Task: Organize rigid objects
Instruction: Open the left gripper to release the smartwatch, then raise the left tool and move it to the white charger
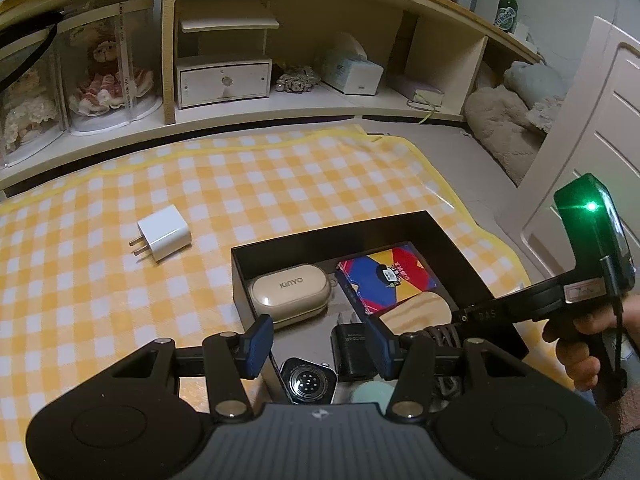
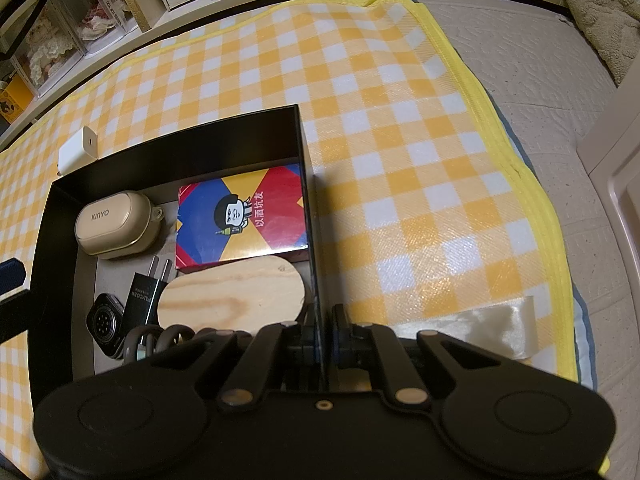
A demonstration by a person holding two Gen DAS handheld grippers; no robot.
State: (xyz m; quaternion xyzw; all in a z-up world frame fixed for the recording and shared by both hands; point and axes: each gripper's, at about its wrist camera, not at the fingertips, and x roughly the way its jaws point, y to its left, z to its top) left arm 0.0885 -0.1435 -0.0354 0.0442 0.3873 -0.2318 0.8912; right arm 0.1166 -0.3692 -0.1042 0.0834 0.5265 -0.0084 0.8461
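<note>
A black box [image 1: 332, 232] [image 2: 184, 148] lies on the yellow checked mat. In it are a beige Kinyo case [image 1: 290, 292] [image 2: 116, 226], a colourful card box [image 1: 386, 280] [image 2: 244, 216], an oval wooden piece [image 1: 420, 312] [image 2: 232, 300], a black charger [image 1: 350, 350] [image 2: 140, 302] and a smartwatch body [image 1: 308, 382] [image 2: 104, 322]. A white charger [image 1: 162, 238] [image 2: 78, 150] lies on the mat left of the box. My left gripper [image 1: 316, 344] is open and empty above the box's near left part. My right gripper [image 2: 326, 338] is shut on the box's right wall.
A wooden shelf unit runs along the back with doll cases [image 1: 108, 76], a small white drawer [image 1: 224, 82] and a tissue box [image 1: 352, 70]. A green bottle [image 1: 507, 6] stands on top. A dark coiled cable [image 2: 160, 340] lies at the box's near end. A white door [image 1: 600, 140] is at right.
</note>
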